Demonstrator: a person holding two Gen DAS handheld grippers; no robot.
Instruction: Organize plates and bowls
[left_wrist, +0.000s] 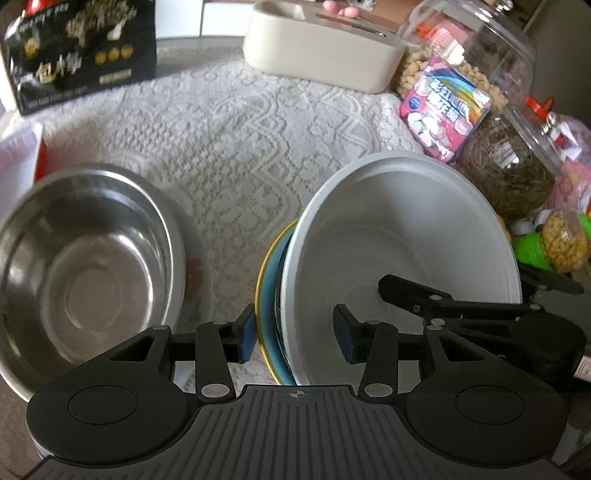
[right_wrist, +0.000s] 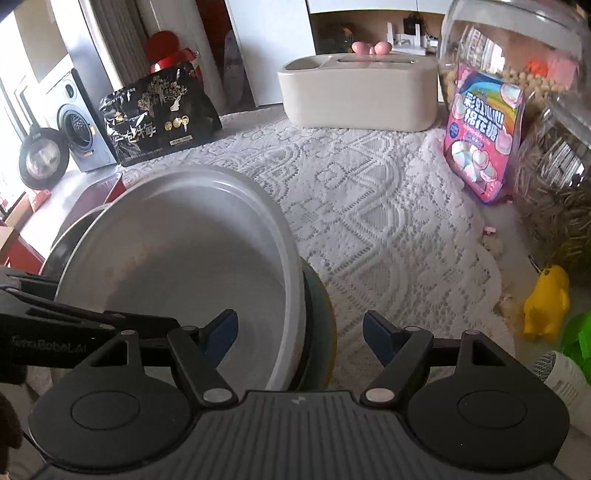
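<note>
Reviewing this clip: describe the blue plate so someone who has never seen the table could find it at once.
Start at the white lace tablecloth, then go to the large white bowl that both tongs straddle, right of the steel bowl. The blue plate sits under that white bowl, showing only as a crescent. It alone has a yellow-gold rim.

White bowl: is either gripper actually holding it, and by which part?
Neither. The left gripper and the right gripper are both open, each straddling opposite rims of the white bowl and blue plate, pads apart.
</note>
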